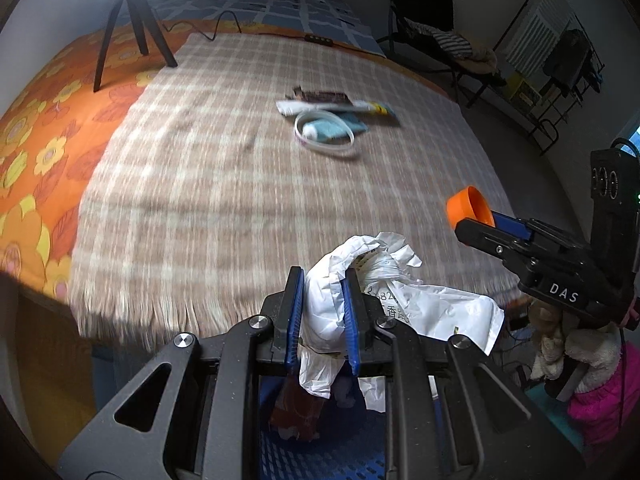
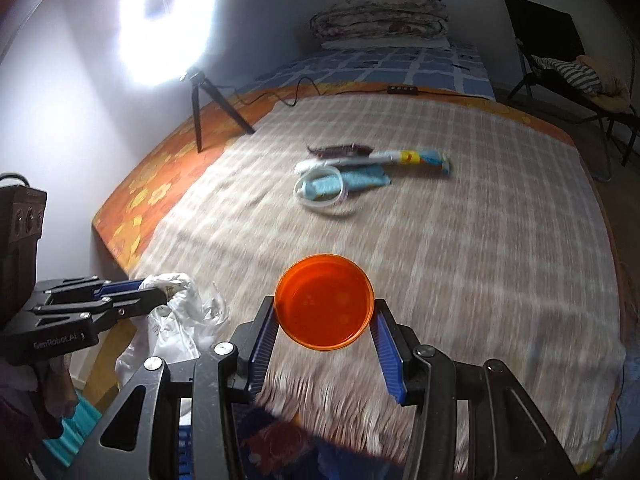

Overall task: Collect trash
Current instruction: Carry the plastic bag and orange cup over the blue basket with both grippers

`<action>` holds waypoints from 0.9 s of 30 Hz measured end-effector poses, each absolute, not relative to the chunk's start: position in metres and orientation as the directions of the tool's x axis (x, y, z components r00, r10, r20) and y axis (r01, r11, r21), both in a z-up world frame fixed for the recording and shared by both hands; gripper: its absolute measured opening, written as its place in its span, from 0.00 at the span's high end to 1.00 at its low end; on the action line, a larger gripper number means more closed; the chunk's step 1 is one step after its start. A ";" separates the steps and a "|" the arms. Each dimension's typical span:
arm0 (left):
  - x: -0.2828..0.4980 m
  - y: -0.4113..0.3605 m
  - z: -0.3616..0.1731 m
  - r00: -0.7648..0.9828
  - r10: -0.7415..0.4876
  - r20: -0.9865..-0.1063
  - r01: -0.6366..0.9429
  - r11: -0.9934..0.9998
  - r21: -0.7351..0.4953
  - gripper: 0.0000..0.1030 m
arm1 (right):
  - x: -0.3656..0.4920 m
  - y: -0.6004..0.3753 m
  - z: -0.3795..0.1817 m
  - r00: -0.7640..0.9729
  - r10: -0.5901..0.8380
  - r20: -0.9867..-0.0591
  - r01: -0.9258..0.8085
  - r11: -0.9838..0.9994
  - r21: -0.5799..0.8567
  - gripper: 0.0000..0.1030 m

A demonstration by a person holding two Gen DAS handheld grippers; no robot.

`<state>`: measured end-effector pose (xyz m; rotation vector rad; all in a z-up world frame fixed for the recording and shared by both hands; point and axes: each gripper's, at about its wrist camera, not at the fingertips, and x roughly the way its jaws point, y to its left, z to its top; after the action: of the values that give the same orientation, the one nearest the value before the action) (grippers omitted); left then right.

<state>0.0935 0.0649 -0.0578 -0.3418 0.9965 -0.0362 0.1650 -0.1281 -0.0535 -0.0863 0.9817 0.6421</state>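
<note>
Between the blue pads of the left gripper (image 1: pixel 322 316) sits a crumpled white plastic bag (image 1: pixel 360 292), pinched with the jaws nearly closed and most of the bag spilling loose to the right and below. Over at the right gripper (image 2: pixel 325 334), the fingers stand fairly wide and clamp the sides of an orange cup (image 2: pixel 325 307), its open mouth facing the camera. Both grippers hang just off the fringed near edge of the plaid blanket (image 1: pixel 240 168) that covers the bed. Below them I can make out a blue slotted bin (image 1: pixel 312 452) with some reddish wrapper already in it, so I'd guess both loads are about to be dropped there.

Farther up the blanket, well apart from either gripper, a small heap of trash waits: a white tube (image 2: pixel 320 190) lying inside a white ring (image 2: pixel 320 194), a blue cloth-like piece (image 2: pixel 368 178), a long yellow-and-blue wrapper (image 2: pixel 412 159) and a dark wrapper (image 2: pixel 340 149).

What worries me is the bag: so little of it is gripped that it may cling to a pad on release, or drift past the bin. The cup is held only at its rim edges, and a tilt could let it pop free onto the floor.
</note>
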 end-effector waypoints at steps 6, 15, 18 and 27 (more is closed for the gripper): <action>0.064 0.053 -0.071 0.527 -0.198 -0.826 -0.129 0.943 -0.308 0.83 | 0.130 -0.134 -0.061 0.384 0.444 -0.810 -0.564 0.807 0.175 0.53; 0.033 0.036 -0.090 0.503 -0.191 -0.843 -0.129 0.948 -0.292 0.83 | 0.089 -0.141 -0.070 0.356 0.449 -0.819 -0.581 0.793 0.182 0.53; 0.024 0.031 -0.097 0.491 -0.189 -0.851 -0.132 0.949 -0.287 0.83 | 0.079 -0.145 -0.076 0.342 0.451 -0.824 -0.577 0.793 0.194 0.53; 0.006 0.022 -0.119 0.453 -0.187 -0.872 -0.147 0.949 -0.280 0.83 | 0.054 -0.147 -0.092 0.302 0.447 -0.842 -0.581 0.787 0.210 0.53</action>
<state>0.0060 0.0219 -0.1192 -0.3382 1.1068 -0.0249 0.0538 -0.1473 -0.0923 -0.1439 1.0645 0.6847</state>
